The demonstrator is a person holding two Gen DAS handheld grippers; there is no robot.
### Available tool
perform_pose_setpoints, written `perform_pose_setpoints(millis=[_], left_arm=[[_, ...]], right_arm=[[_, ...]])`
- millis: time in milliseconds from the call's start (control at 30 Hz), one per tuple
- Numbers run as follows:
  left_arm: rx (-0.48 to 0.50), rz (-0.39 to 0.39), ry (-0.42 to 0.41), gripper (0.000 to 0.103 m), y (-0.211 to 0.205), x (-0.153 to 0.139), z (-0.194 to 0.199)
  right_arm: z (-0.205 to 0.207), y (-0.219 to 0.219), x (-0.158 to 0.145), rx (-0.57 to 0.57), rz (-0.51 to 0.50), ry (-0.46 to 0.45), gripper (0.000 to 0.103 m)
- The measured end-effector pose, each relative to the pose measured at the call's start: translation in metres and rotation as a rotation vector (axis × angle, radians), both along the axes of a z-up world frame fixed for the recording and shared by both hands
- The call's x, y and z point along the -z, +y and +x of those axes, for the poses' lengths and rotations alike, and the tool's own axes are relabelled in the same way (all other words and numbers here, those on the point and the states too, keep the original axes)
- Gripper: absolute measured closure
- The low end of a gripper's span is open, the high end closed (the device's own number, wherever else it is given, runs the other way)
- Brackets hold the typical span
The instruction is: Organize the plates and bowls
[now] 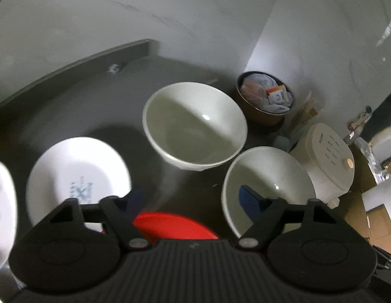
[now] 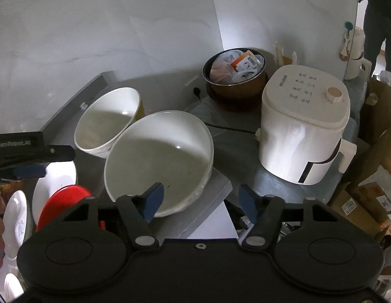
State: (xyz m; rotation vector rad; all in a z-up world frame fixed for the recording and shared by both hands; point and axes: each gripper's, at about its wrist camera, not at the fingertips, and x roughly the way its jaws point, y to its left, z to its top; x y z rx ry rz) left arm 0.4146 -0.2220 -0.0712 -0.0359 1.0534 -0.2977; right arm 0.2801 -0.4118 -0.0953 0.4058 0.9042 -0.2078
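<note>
Your left gripper (image 1: 193,202) hangs with jaws wide, empty, over the red plate (image 1: 170,224), beside the white plate (image 1: 77,174). Your right gripper (image 2: 200,199) gapes empty too, one pad inside the near bowl (image 2: 157,161); the far bowl (image 2: 107,121) touches it on the counter (image 2: 220,151).

white cooker (image 2: 302,126) on the grey counter (image 2: 246,149), brown pot (image 2: 235,85) of packets behind (black cord (image 2: 228,127) trailing between), cardboard boxes (image 2: 367,202) at right.
</note>
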Motion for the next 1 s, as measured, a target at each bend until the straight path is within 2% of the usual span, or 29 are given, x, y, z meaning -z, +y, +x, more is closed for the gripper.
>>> perform_pose_setpoints(millis=[100,400,533,567,667,900,1000], left_arm=[[0.029,-0.016,0.036,0.032,-0.010,0.012,0.011],[0.091,-0.063,0.117,0.053,-0.035,0.039,0.036],[0.122,-0.080,0.164,0.066,-0.048,0.052,0.045],[0.122,-0.079,0.175,0.071,-0.050,0.055,0.047],[0.109,-0.064,0.196,0.076,-0.054,0.065,0.049],[0.089,-0.039,0.212,0.092,-0.053,0.076,0.053],[0.079,-0.034,0.214,0.093,-0.049,0.077,0.052]], right_arm=[[0.009,-0.004,0.007,0.027,0.019,0.015,0.048],[0.030,-0.008,0.030,0.105,0.077,0.072,0.063],[0.034,-0.008,0.038,0.124,0.075,0.101,0.067],[0.035,-0.008,0.039,0.128,0.080,0.103,0.069],[0.038,-0.006,0.042,0.139,0.086,0.114,0.071],[0.046,0.002,0.049,0.104,0.079,0.108,0.084],[0.048,0.004,0.047,0.093,0.067,0.103,0.085]])
